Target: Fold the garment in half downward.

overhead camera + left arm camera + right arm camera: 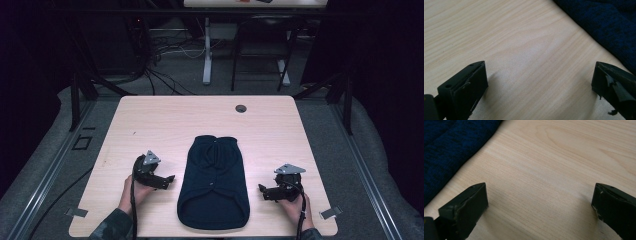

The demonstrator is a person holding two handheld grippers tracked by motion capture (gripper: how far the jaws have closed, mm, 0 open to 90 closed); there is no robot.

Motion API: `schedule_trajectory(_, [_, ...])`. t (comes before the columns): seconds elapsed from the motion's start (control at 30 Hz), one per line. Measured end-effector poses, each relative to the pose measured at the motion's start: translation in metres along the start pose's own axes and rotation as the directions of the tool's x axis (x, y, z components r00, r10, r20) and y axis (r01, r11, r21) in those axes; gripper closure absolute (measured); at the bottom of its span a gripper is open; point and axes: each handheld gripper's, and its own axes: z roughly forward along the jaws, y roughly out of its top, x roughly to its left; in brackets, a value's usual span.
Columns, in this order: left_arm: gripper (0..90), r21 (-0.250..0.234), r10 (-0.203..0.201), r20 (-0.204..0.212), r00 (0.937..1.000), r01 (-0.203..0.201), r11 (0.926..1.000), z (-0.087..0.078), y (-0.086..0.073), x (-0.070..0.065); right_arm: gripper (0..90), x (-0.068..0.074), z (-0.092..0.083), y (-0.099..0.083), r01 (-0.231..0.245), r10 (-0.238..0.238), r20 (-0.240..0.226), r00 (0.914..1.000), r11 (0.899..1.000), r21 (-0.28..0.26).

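Darkness past wooden table (150,120), cables dim at twelve o'clock; left gripper (169,179), right gripper (261,190) wide open, empty, flanking navy sweater (214,182).

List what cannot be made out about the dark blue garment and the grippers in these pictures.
- Dark blue garment, high view: too dark and small to tell its type, or what the tiny pale specks down its middle are.
- Garment, both gripper views: cut off by the frame edge, leaving a corner of knit.
- Underside of the garment: hidden against the table.
- Left hand-held gripper and right hand-held gripper, high view: jaws too small to judge; the gripper views show them wide apart.
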Motion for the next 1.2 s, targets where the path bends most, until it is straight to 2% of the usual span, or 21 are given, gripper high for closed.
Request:
schedule_trajectory(0.23, [0.4, 0.000, 0.000, 0.000, 1.0000, 0.000, 1.0000, 0.000, 0.000, 0.000, 0.2, 0.001, 0.001, 0.001, 0.003, -0.003, -0.008, 1.0000, 1.000, 0.002])
schedule_trajectory(0.27, [0.5, -0.001, -0.001, -0.002, 1.0000, 0.001, 1.0000, 0.000, 0.000, 0.000, 0.0, 0.002, 0.001, 0.002, 0.011, -0.011, -0.003, 0.9999, 1.000, 0.011])
schedule_trajectory(0.4, [0.4, -0.002, -0.011, -0.011, 0.9999, 0.011, 0.9999, 0.000, 0.000, -0.001, 0.0, 0.003, 0.002, 0.004, -0.006, 0.006, 0.004, 1.0000, 1.000, 0.026])
schedule_trajectory(0.63, [0.5, -0.001, -0.015, -0.009, 0.9998, 0.015, 0.9999, 0.000, 0.001, -0.002, 0.0, 0.007, 0.001, 0.009, 0.010, -0.010, 0.008, 0.9999, 0.998, 0.063])
schedule_trajectory(0.77, [1.5, -0.007, -0.016, 0.002, 0.9999, 0.016, 0.9999, 0.001, 0.006, -0.002, 0.1, 0.010, 0.000, 0.016, 0.017, -0.017, -0.003, 0.9999, 0.998, 0.059])
schedule_trajectory(0.9, [1.5, -0.024, -0.020, 0.008, 0.9998, 0.020, 0.9995, 0.002, 0.013, -0.002, 0.0, 0.012, 0.001, 0.027, 0.025, -0.023, -0.042, 0.9989, 0.999, 0.038])
schedule_trajectory(1.2, [2.1, -0.031, -0.015, 0.032, 0.9994, 0.016, 0.9994, 0.008, 0.029, 0.002, 0.1, 0.012, 0.011, 0.041, 0.032, -0.029, -0.069, 0.9972, 0.999, 0.039])
